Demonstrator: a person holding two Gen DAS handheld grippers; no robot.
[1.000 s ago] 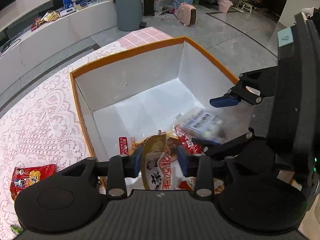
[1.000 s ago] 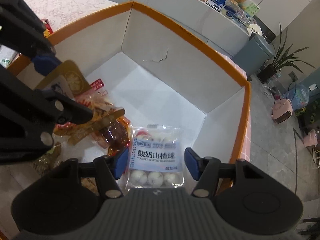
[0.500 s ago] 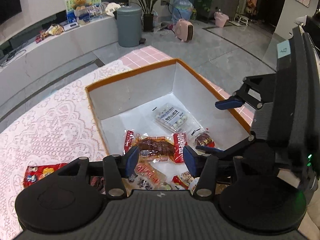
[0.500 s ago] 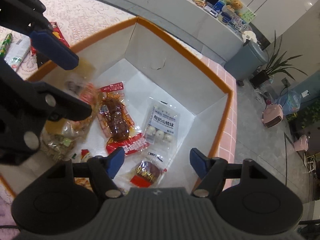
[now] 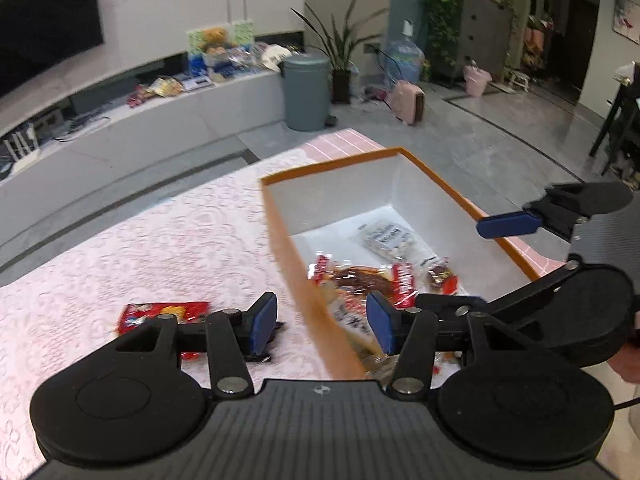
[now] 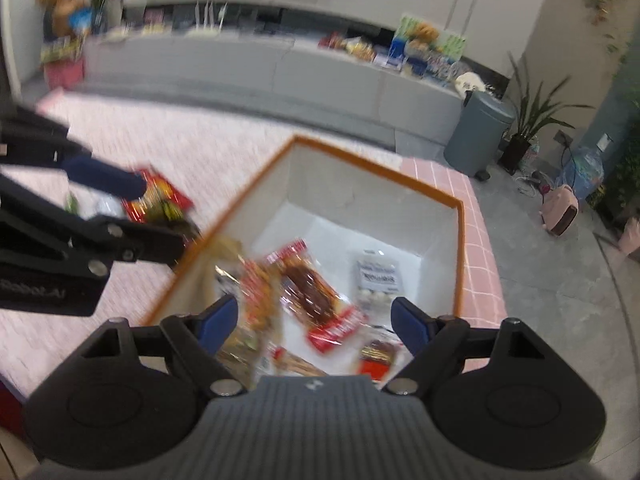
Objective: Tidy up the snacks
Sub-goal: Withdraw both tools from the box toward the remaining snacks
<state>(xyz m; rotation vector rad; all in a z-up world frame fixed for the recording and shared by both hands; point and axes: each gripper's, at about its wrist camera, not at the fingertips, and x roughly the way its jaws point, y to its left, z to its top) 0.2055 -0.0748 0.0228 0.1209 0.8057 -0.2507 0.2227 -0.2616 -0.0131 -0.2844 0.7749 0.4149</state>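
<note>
A white box with an orange rim stands on the table and holds several snack packs. Among them are a white pack of pale balls and a brown pack with red ends. My left gripper hovers open over the box's left rim, holding nothing. Above the box, the jaws of my right gripper are opening, with nothing between the pads. A red snack packet lies on the cloth left of the box.
A pink lace tablecloth covers the table. Beyond it are a low white bench with toys and snacks, a grey bin, a plant and a pink heater. A hand shows at the right edge.
Both grippers rose and drew back out of the box. The left let go of a gold and red pack, the right of the white pack, and both jaws widened.
</note>
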